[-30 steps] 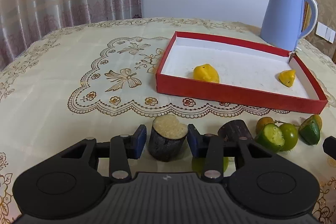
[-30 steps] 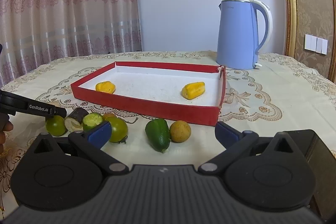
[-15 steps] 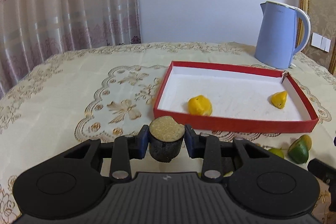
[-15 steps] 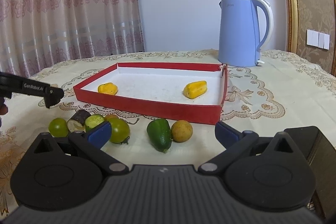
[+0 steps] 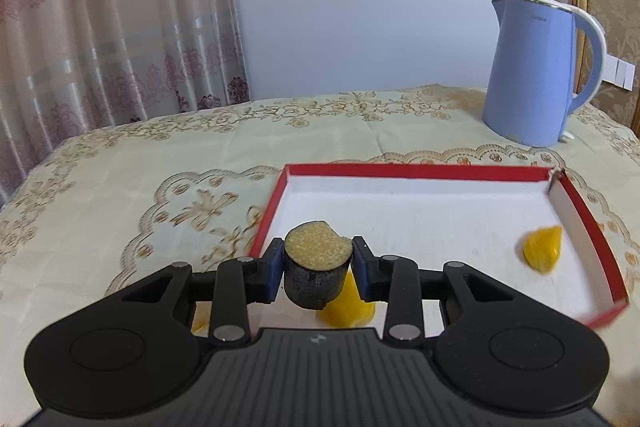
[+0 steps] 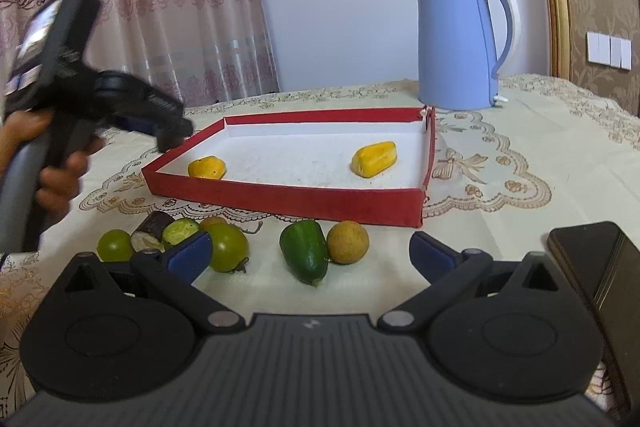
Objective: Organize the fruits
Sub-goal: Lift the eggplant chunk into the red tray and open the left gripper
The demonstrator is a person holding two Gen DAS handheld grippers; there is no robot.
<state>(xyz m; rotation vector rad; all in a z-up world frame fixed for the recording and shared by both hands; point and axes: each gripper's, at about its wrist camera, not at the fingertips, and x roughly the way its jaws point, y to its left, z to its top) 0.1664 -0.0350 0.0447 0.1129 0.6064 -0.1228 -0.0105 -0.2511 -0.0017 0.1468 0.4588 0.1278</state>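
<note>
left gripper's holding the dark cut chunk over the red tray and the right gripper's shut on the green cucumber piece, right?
Not quite. The right gripper is open and holds nothing; the green cucumber piece lies on the table, as the right wrist view shows. The left gripper does hold the dark cut chunk over the red tray.

The tray (image 6: 288, 197) is set on the tabletop (image 6: 520, 227), with the kettle (image 6: 460, 43) behind it at 1 o'clock. Two fruit pieces are held in the tray: one (image 6: 207, 167) toward 9 o'clock, the other (image 6: 375, 159) toward 3 o'clock. In front of the tray, at 6 o'clock, a row of fruits is laid: a cucumber piece (image 6: 304, 251) touching a round fruit (image 6: 347, 241) on its right, and a cluster (image 6: 176, 239) at 8 o'clock. A phone (image 6: 600, 279) is placed at 4 o'clock.
</note>
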